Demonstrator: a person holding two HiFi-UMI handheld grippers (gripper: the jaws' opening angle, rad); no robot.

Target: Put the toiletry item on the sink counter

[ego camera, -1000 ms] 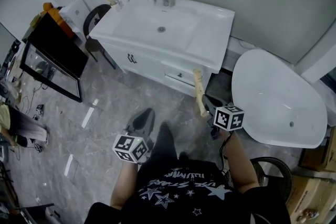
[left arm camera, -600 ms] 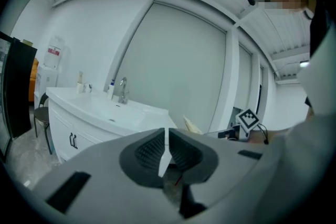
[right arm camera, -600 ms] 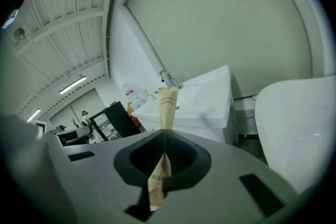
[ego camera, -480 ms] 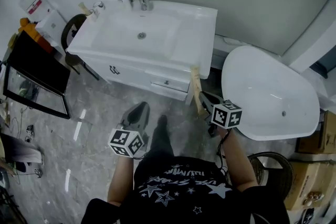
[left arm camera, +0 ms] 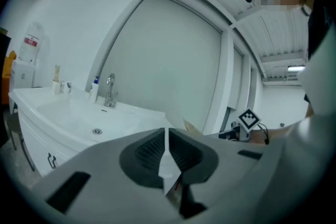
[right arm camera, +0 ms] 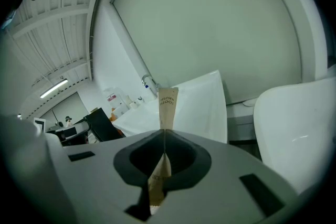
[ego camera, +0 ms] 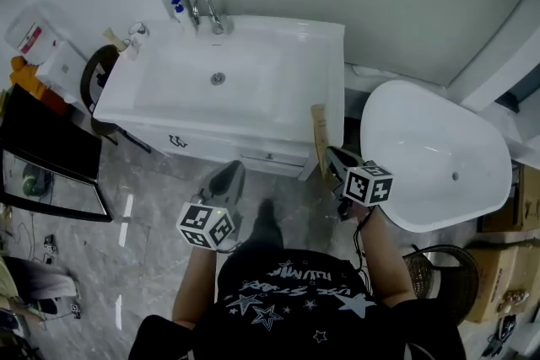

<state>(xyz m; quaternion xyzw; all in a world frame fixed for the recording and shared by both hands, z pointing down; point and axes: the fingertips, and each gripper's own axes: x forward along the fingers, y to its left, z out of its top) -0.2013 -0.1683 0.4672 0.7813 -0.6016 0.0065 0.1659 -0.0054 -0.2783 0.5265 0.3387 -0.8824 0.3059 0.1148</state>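
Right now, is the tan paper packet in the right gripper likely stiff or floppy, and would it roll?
Probably fairly stiff: the tan packet stands straight out of the shut right gripper without drooping. Likely light, since a small pinch carries it. It looks flat, so it should lie still on the sink counter, not roll.

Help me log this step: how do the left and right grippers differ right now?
The right gripper is shut on a paper-wrapped toothbrush packet; the left gripper is shut on nothing. The right gripper sits by the sink vanity's right front corner, beside the bathtub; the left gripper hangs over the floor before its drawers. Both are gray and carry marker cubes.
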